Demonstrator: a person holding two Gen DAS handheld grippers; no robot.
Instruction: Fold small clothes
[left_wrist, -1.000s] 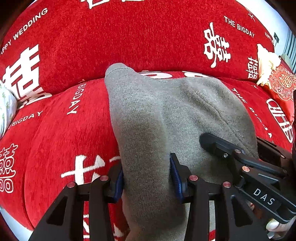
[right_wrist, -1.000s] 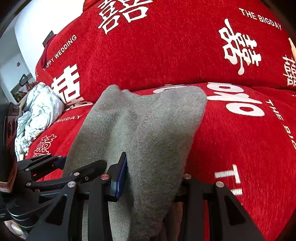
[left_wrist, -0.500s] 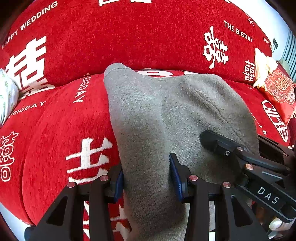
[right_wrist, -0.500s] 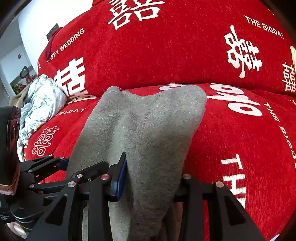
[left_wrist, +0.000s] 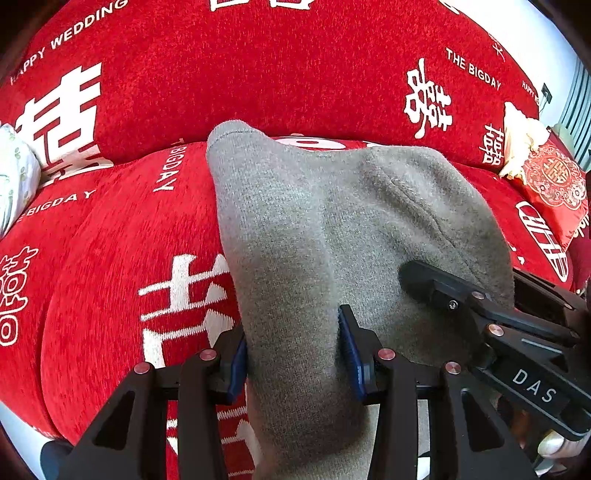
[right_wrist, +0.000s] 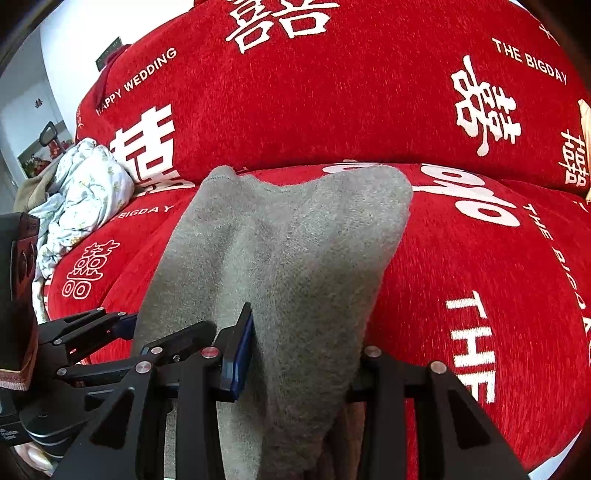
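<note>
A grey knit garment (left_wrist: 314, 229) lies on the red sofa seat, its far end near the backrest; it also shows in the right wrist view (right_wrist: 295, 251). My left gripper (left_wrist: 293, 350) is shut on the garment's near left part. My right gripper (right_wrist: 303, 354) is shut on its near right part, with cloth bunched between the blue pads (right_wrist: 240, 350). The right gripper also shows at the right of the left wrist view (left_wrist: 480, 306), and the left gripper at the left of the right wrist view (right_wrist: 110, 332). The two grippers are close side by side.
The red sofa cover (left_wrist: 110, 240) has white lettering. A pale floral cloth (right_wrist: 85, 188) lies at the sofa's left end. A red embroidered cushion (left_wrist: 554, 184) and a cream item (left_wrist: 521, 136) sit at the right end. The seat's front edge is just below the grippers.
Both grippers have drawn back slightly toward the seat's front edge with the garment still gripped. The garment's shape is almost unchanged.
</note>
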